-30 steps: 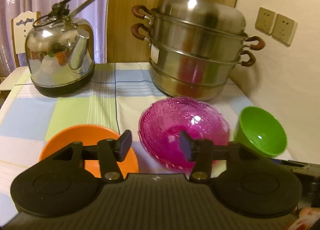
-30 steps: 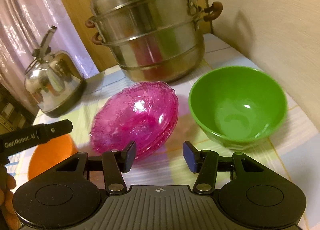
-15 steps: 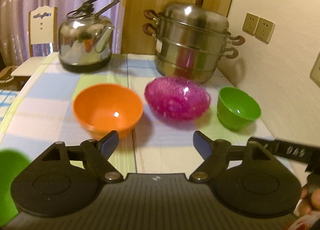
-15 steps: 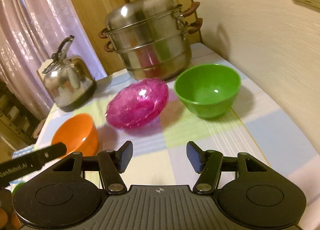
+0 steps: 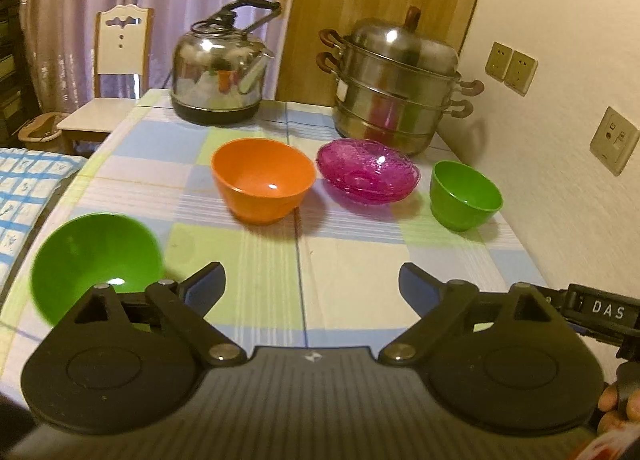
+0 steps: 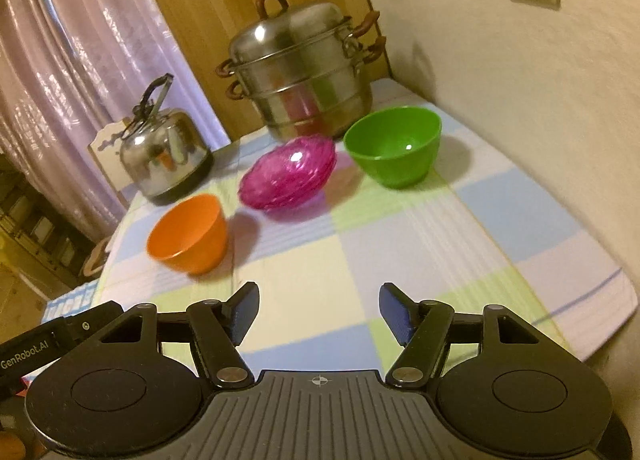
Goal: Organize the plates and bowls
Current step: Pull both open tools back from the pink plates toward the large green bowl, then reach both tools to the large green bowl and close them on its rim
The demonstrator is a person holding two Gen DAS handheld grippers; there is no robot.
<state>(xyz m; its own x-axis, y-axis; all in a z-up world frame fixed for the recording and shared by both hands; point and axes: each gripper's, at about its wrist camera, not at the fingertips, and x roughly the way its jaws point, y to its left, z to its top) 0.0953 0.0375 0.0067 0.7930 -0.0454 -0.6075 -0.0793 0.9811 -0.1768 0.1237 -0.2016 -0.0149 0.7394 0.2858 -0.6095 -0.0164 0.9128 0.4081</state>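
On the checked tablecloth stand an orange bowl (image 5: pixel 262 180) (image 6: pixel 188 234), a stack of pink glass plates (image 5: pixel 368 172) (image 6: pixel 290 172) and a green bowl (image 5: pixel 464 196) (image 6: pixel 394 146) by the wall. A second green bowl (image 5: pixel 96 260) sits near the front left, just left of my left gripper (image 5: pixel 312 286). That gripper hangs over bare cloth, its jaws opening wide with nothing between them. My right gripper (image 6: pixel 318 312) is also over bare cloth, well short of the dishes, jaws opening and empty.
A steel kettle (image 5: pixel 220 64) (image 6: pixel 164 156) and a tiered steel steamer pot (image 5: pixel 396 88) (image 6: pixel 300 64) stand at the back of the table. The wall with sockets (image 5: pixel 512 68) runs along the right. A chair (image 5: pixel 116 76) stands beyond the table's far left corner.
Both grippers have pulled back from the pink plates and bowls, so the dishes look smaller and farther. Both pairs of jaws have widened. The second green bowl has come into the left view.
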